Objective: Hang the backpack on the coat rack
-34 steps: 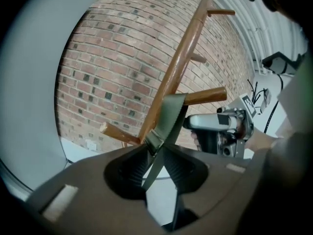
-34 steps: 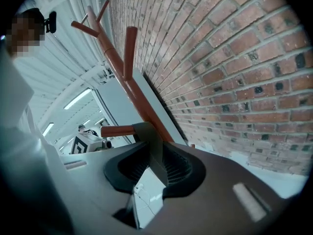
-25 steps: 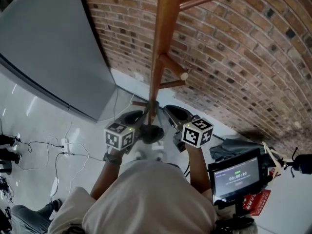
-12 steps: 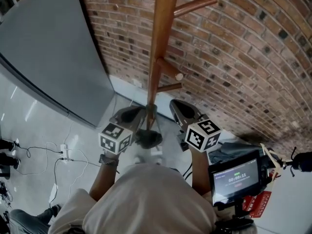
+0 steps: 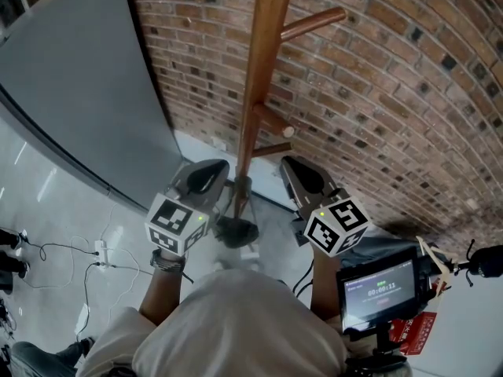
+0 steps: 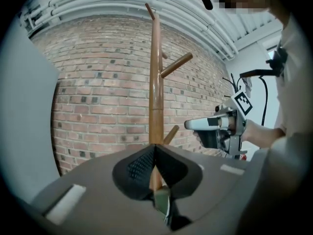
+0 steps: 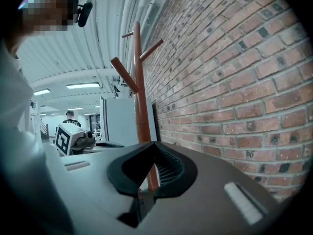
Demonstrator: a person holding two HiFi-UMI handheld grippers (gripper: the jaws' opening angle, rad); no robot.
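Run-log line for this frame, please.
left gripper: shut on strap | right gripper: shut, hold unclear | backpack: between grippers, not yet hung | coat rack: straight ahead

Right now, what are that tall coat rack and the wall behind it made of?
The coat rack looks like varnished wood: reddish-brown, smooth, with a slight shine. The wall looks like rough, matt brick: reddish and dark blocks with pale mortar lines, though it could be a facing.

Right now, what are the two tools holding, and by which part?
The left tool and right tool are each shut on the thin grey strap atop the dark backpack, one either side.
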